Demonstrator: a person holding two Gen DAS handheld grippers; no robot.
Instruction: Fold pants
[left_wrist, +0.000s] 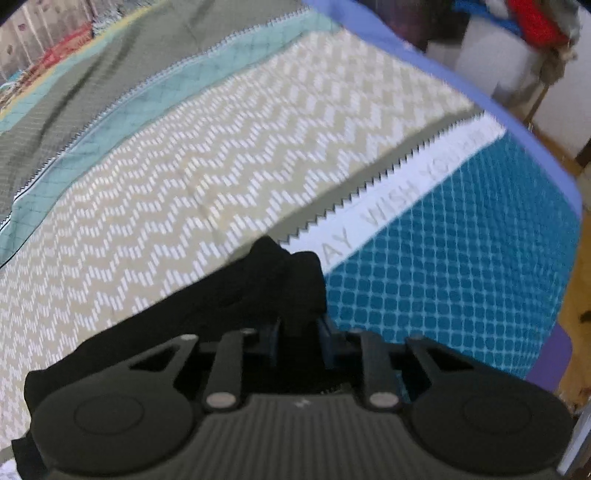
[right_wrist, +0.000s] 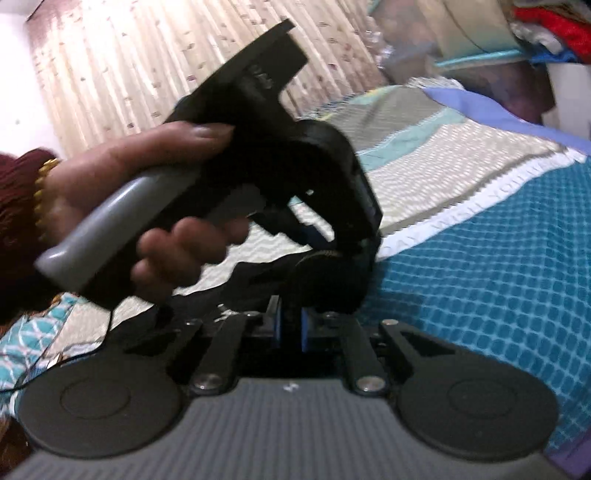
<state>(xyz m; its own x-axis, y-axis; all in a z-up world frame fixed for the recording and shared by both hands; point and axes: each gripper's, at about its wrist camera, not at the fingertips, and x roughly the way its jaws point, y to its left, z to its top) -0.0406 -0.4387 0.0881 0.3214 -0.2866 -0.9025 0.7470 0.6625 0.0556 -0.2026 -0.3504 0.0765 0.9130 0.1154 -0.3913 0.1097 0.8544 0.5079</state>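
The black pants (left_wrist: 229, 295) lie bunched on the bed. In the left wrist view my left gripper (left_wrist: 299, 328) is shut on a raised fold of them, and the rest of the cloth trails left under the tool. In the right wrist view my right gripper (right_wrist: 291, 328) has its blue pads (right_wrist: 306, 328) nearly together with dark pants cloth (right_wrist: 207, 306) pinched between them. Just ahead of it a person's hand (right_wrist: 147, 206) grips the grey handle (right_wrist: 110, 221) of the left tool, which points steeply down at the same stretch of cloth. The two grippers are close together.
A patchwork bedspread covers the bed, with a beige chevron panel (left_wrist: 184, 184), a blue checked panel (left_wrist: 461, 266) and a lilac border (left_wrist: 517, 122) at the right edge. A striped curtain (right_wrist: 147, 74) hangs behind. Piled clothes (right_wrist: 546, 29) sit beyond the far corner.
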